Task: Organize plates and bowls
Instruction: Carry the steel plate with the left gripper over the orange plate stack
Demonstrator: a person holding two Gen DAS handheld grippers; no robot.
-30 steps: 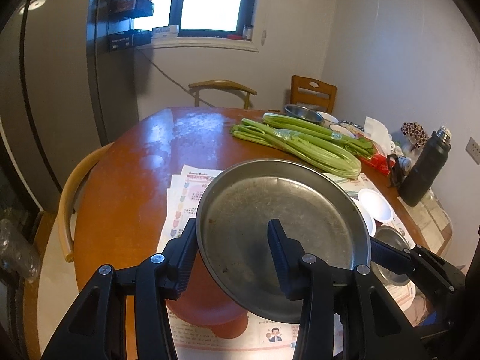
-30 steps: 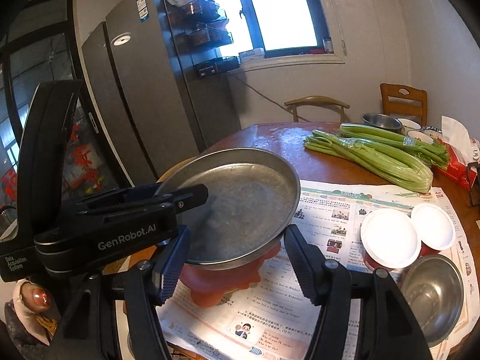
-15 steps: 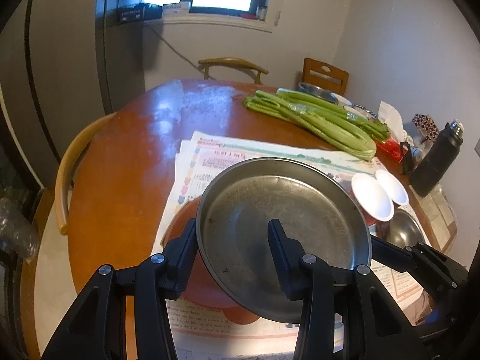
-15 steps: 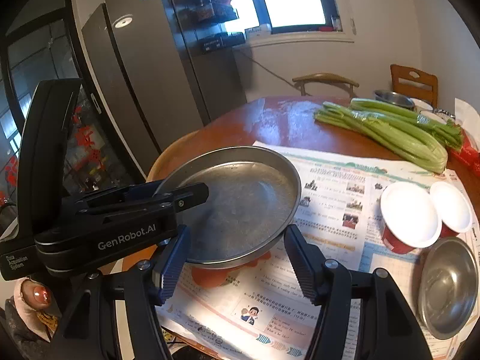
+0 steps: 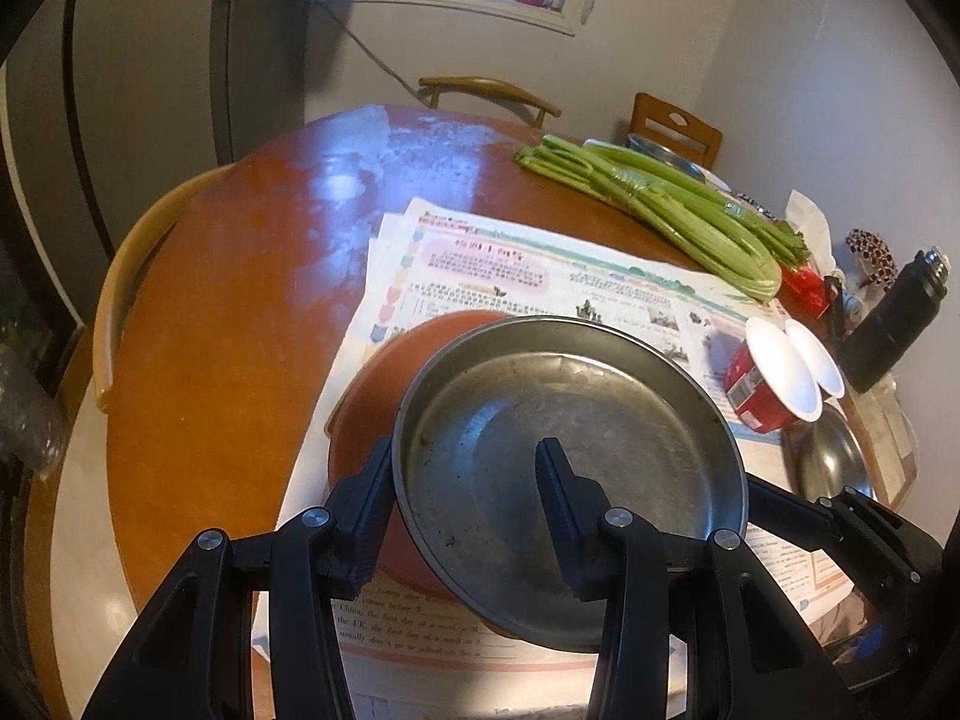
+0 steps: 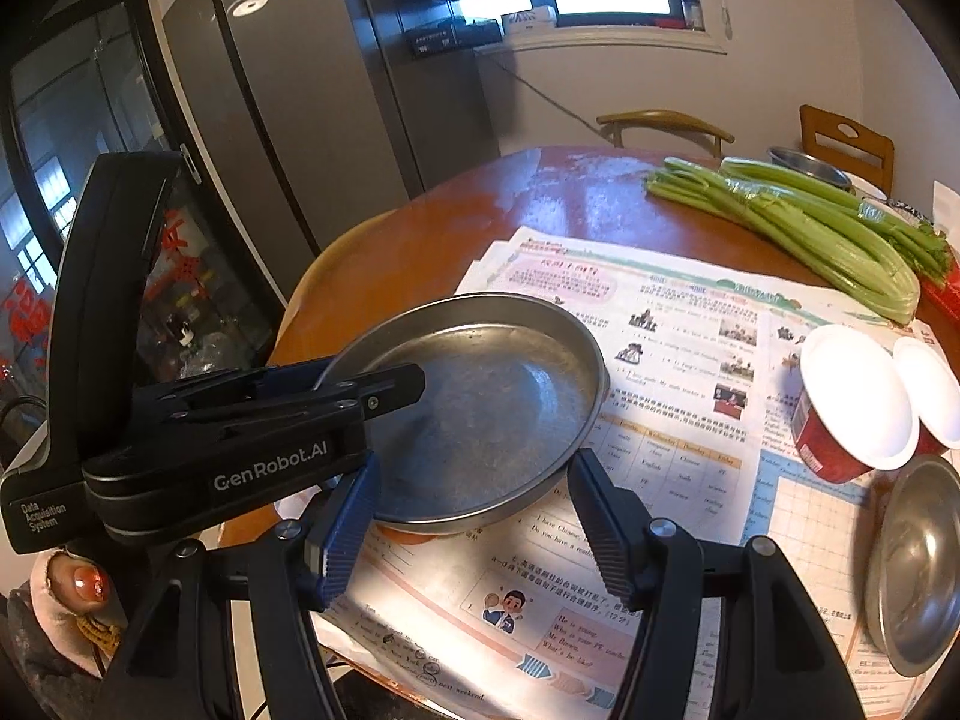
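My left gripper point(image 5: 465, 498) is shut on the near rim of a large round metal plate point(image 5: 570, 450), one finger inside and one outside. The plate lies low over an orange plate point(image 5: 372, 408) on the newspaper. In the right wrist view the metal plate point(image 6: 498, 408) almost covers the orange one point(image 6: 402, 536), and the left gripper body point(image 6: 258, 438) clamps its left rim. My right gripper point(image 6: 474, 516) is open and empty, its fingers either side of the plate's near edge. A small metal bowl point(image 6: 918, 564) sits at the right.
Newspaper point(image 6: 660, 360) covers the near part of the round wooden table point(image 5: 240, 300). Two red cups with white lids point(image 6: 852, 408) stand beside the metal bowl. Celery point(image 5: 660, 204), another metal bowl point(image 6: 807, 165), a black bottle point(image 5: 888, 324), chairs and a fridge point(image 6: 336, 90) surround.
The left gripper has lowered the metal plate down onto the orange plate; both cameras have tilted down toward the table. The right gripper stays open.
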